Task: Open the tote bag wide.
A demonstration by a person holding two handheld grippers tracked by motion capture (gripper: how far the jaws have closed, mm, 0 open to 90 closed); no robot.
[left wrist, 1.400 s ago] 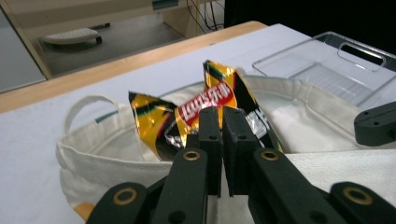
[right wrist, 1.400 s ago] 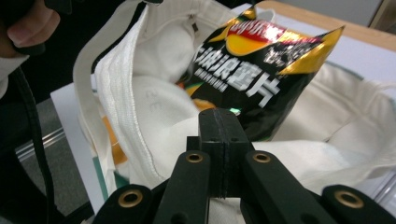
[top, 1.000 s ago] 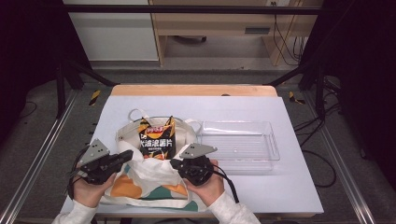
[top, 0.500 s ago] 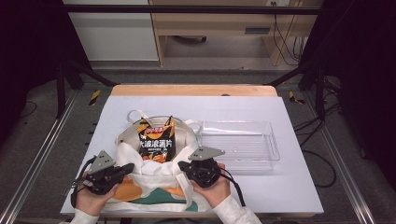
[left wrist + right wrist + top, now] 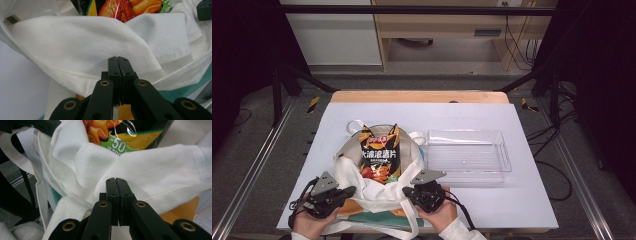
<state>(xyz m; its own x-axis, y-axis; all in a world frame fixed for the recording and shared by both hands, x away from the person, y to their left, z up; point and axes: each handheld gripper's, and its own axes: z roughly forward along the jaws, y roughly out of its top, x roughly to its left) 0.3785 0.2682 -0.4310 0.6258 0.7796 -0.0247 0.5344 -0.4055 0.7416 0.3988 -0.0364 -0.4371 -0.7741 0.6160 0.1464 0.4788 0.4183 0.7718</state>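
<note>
A white tote bag with orange and teal print lies near the table's front edge. A black and orange chip bag sticks out of its mouth. My left gripper is at the bag's left rim and my right gripper at its right rim. In the left gripper view the jaws are pressed together on the white cloth, with the chip bag above. The right gripper view shows its jaws shut on the hem, below the chip bag.
An empty clear plastic tray stands just right of the bag. The white tabletop ends close behind my hands, with a wooden strip at its far edge. Metal rails run along both sides.
Both hands have sunk towards the table and drawn nearer the front edge, carrying the bag's rim down. The cloth lies flatter and more of the chip bag stands free.
</note>
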